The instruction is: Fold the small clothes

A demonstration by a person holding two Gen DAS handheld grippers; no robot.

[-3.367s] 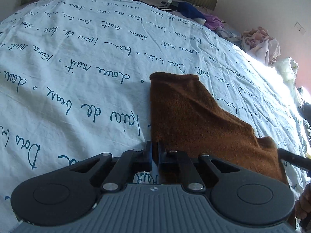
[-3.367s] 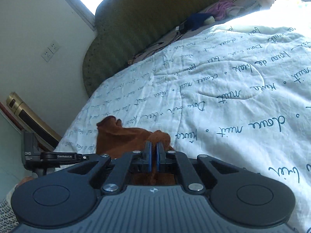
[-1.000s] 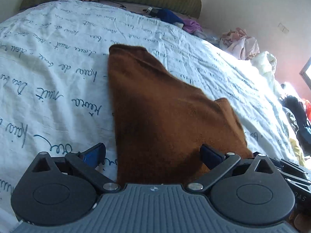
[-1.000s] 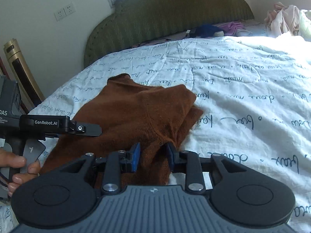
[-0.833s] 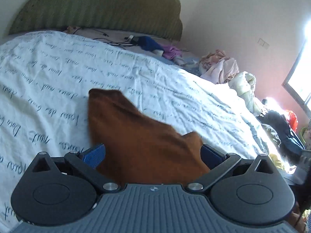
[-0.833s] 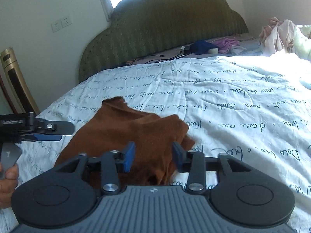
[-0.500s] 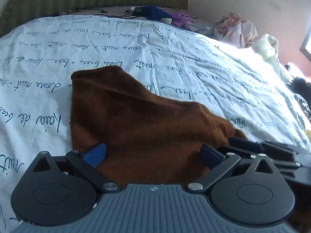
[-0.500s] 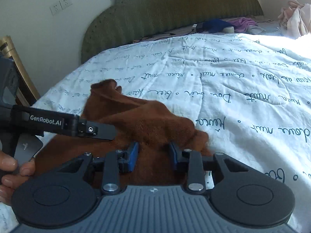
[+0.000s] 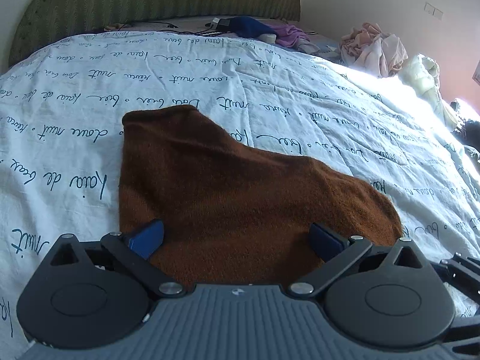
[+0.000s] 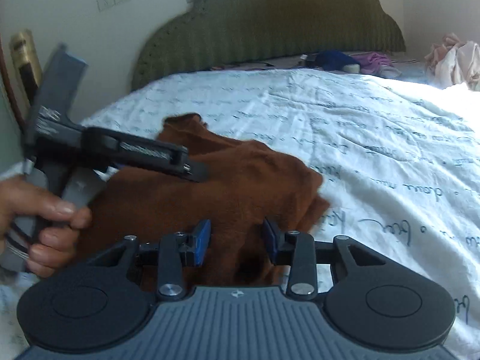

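Knitwear, a brown garment (image 9: 234, 198) lying limp on the bed's printed quilt (image 9: 330, 114), looks soft, light and clingy, best pinched at its near hem corners, under wide-open left tongs (image 9: 235, 238) and opening, unloaded right tongs (image 10: 237, 240).

garment (image 9: 240, 198) on bedspread (image 9: 300, 105), clothes pile (image 9: 378, 48) behind at right

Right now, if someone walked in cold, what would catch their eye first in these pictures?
The brown garment stands out first, dark against the white bedspread printed with blue script, lying in the near middle of the bed. Both grippers hang over its near edge: the left gripper spread wide, the right gripper opening, pads off the cloth. Behind rises the green headboard.
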